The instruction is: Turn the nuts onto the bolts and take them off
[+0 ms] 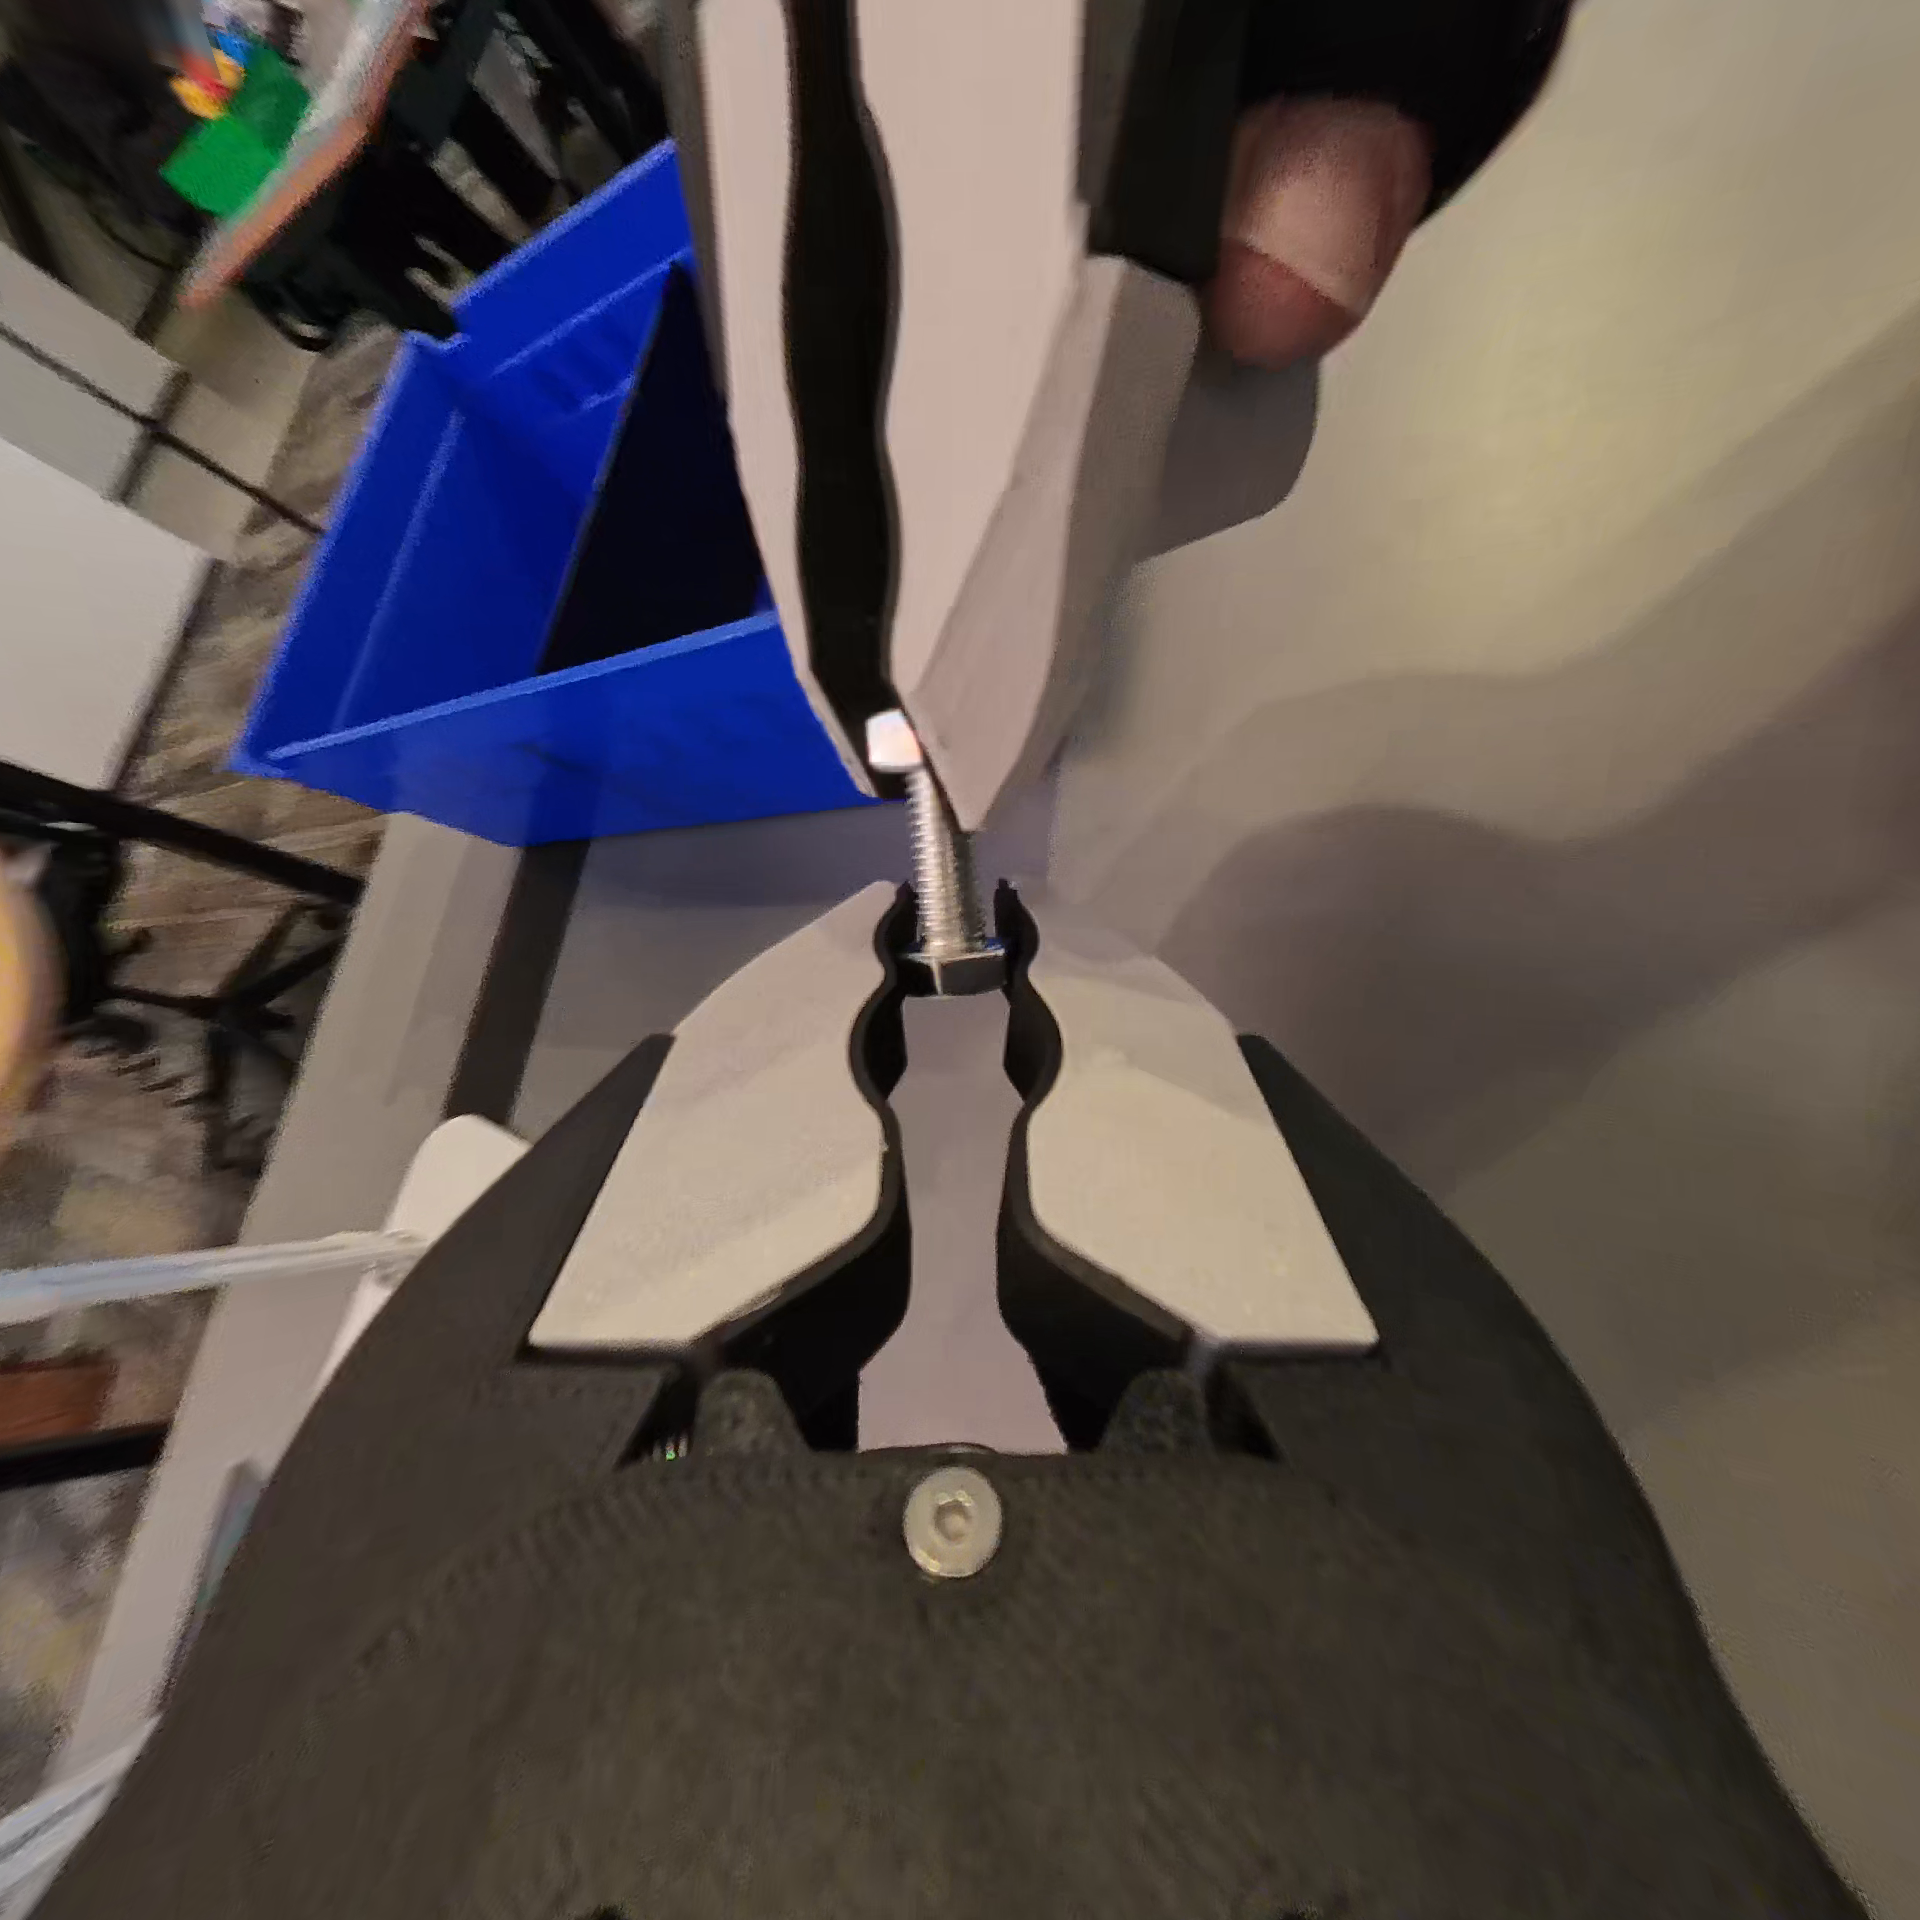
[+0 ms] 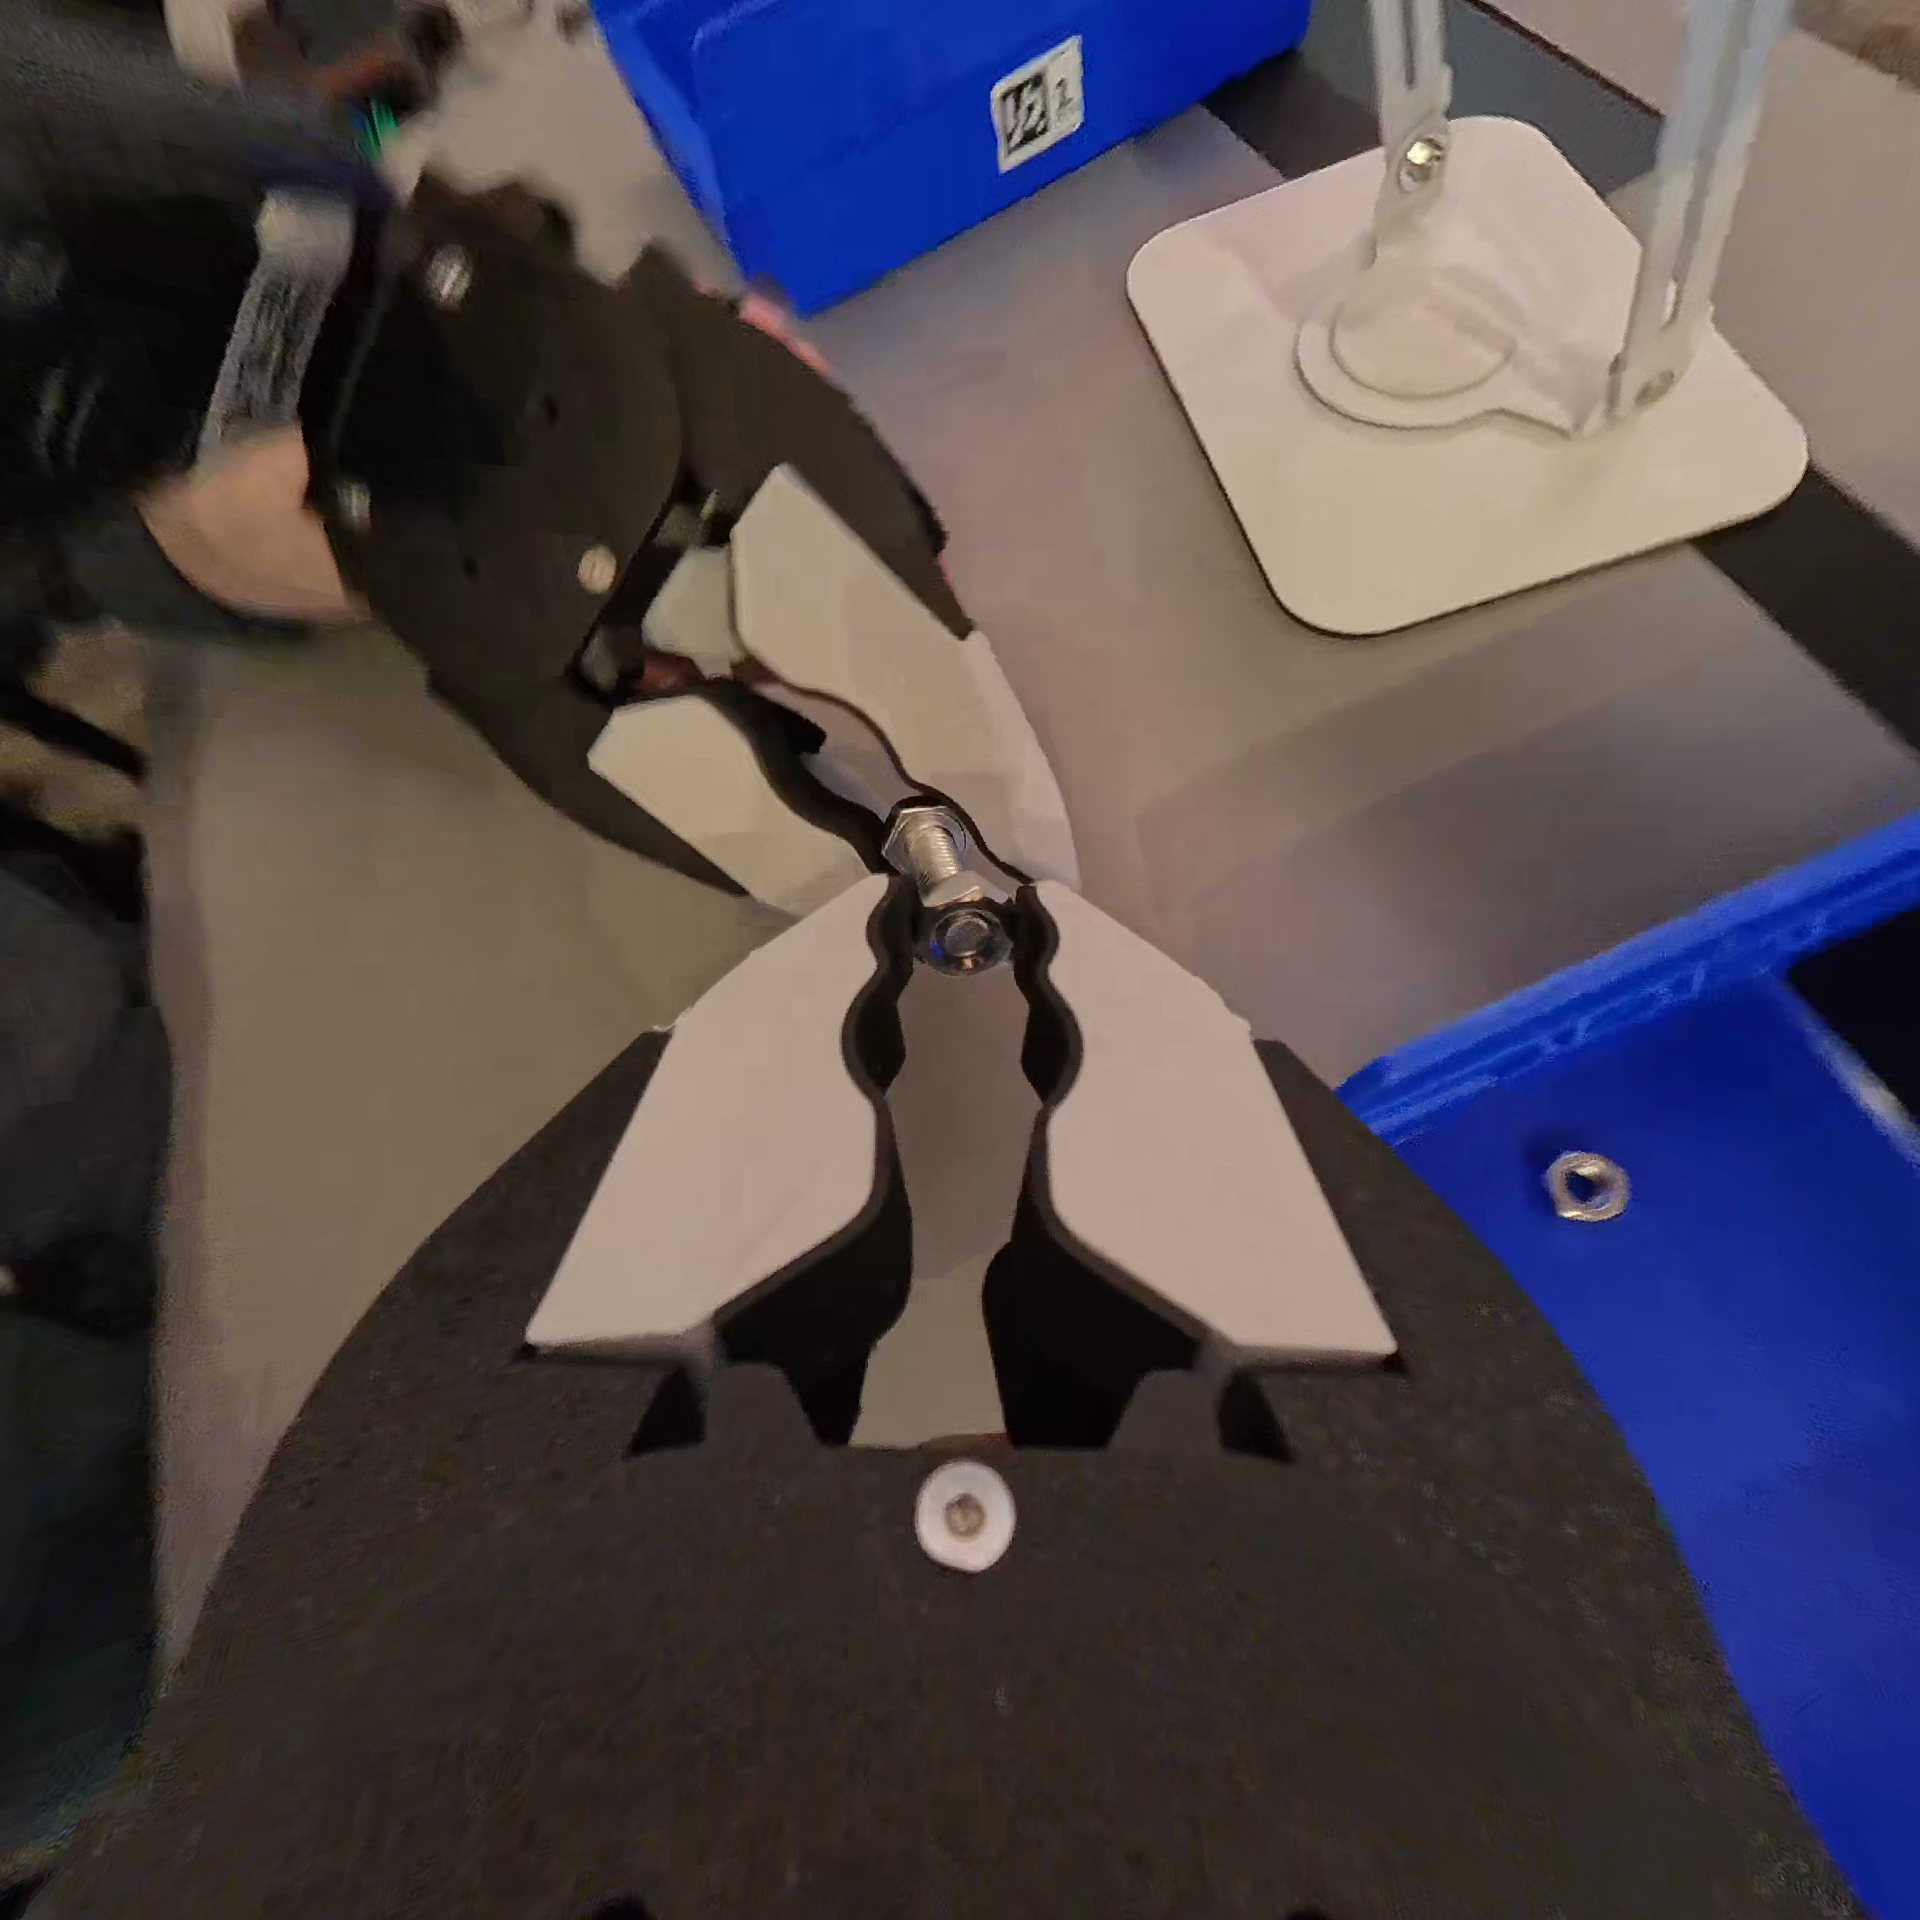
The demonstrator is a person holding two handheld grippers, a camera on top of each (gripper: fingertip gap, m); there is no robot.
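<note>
A silver bolt (image 1: 940, 883) is held in the air between both grippers, above the grey table (image 2: 1299, 779). My left gripper (image 1: 951, 940) is shut on the bolt's hex head. My right gripper (image 1: 906, 774) comes in from above and is shut on a nut (image 1: 891, 743) at the far end of the thread. In the right wrist view my right gripper (image 2: 961, 930) grips the nut (image 2: 954, 894) on the bolt (image 2: 925, 842). The left gripper (image 2: 920, 826) holds the head end from the upper left. A hand in a black sleeve holds each gripper.
A blue bin (image 1: 499, 644) stands on the table behind the grippers and shows in the right wrist view (image 2: 883, 156) with a sticker. A second blue bin (image 2: 1683, 1351) at the right holds a loose nut (image 2: 1587, 1187). A white stand base (image 2: 1455, 436) sits at the far right. The grippers are tip to tip, or close to it. The white stand base (image 2: 1455, 436) is about 25 cm from both grippers' fingertips.
</note>
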